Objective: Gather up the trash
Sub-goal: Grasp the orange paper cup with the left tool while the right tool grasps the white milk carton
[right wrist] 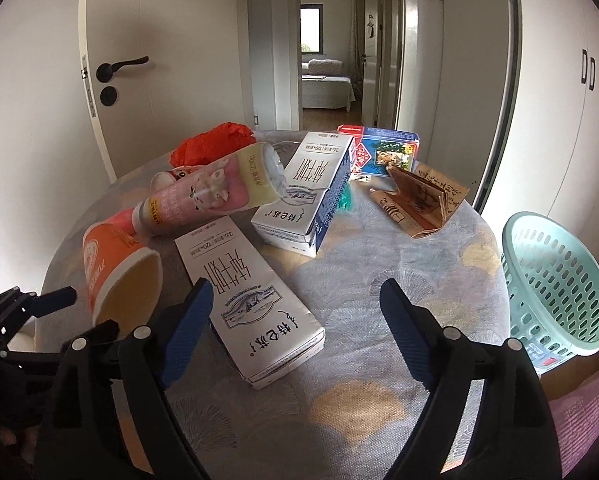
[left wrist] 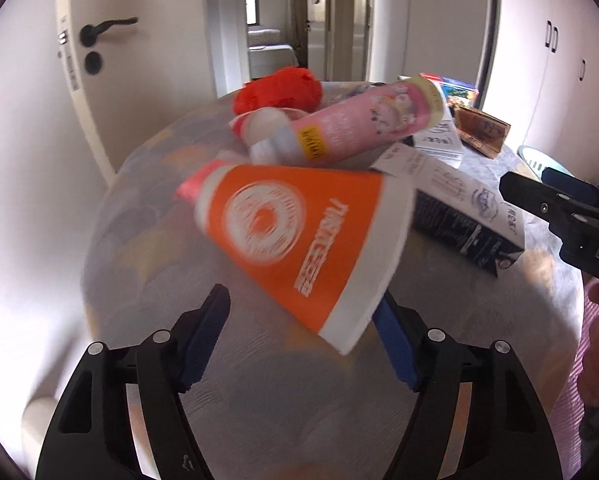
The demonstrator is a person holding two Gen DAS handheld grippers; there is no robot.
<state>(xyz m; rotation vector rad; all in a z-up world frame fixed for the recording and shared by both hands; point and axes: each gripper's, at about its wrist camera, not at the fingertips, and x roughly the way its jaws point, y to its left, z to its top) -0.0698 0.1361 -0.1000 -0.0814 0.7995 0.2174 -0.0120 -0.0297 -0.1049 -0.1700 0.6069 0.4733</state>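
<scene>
Though blurred, orange cup (left wrist: 299, 240) hides L fingers' (left wrist: 395, 344) tip

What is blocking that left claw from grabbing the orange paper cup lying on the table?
Nothing visible. The orange paper cup lies on its side with its rim already between the open fingers of the left claw. The pink bottle and the milk carton lie behind and beside the cup, not in front of it.
</scene>
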